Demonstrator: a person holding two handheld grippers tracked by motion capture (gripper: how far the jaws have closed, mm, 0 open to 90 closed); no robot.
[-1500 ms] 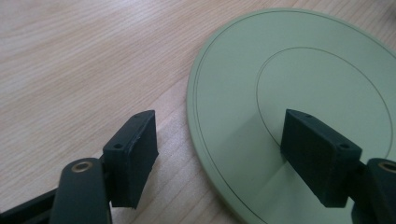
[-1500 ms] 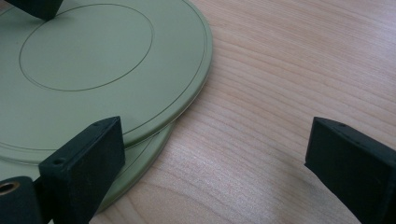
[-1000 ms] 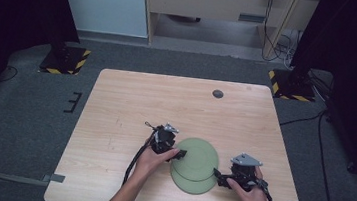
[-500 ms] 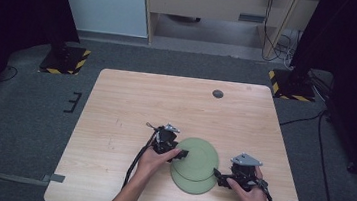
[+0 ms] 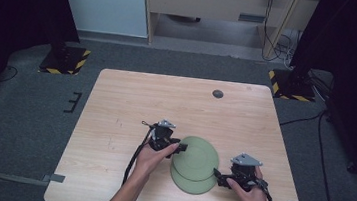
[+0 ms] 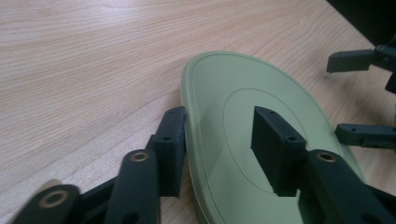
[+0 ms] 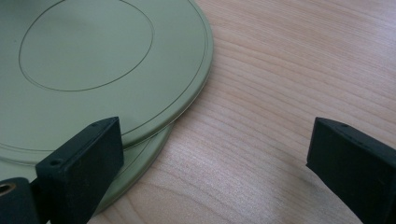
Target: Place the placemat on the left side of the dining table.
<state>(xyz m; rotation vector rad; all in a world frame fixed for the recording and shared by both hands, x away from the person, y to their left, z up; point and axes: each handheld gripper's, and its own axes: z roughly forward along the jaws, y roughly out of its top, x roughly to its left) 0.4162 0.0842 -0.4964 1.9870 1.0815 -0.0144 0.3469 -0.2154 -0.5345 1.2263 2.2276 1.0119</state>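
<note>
Near the person's edge of the wooden table (image 5: pixel 116 104), two pale green plates (image 5: pixel 195 162) sat stacked, the upper plate (image 7: pixel 93 70) slid a bit off the lower plate (image 7: pixel 140 163) so a crescent of it poked out. The left gripper (image 5: pixel 174 148) was at the stack's left rim, jaws spread either side of the upper plate's edge, one outside and one over the plate's face, so not clamped as far as I could see. The right gripper (image 5: pixel 221 178) sat at the stack's right side, jaws wide apart, one by the rim and one over bare wood. A small dark round disc (image 5: pixel 218 93) lay well beyond the plates, toward the far edge.
</note>
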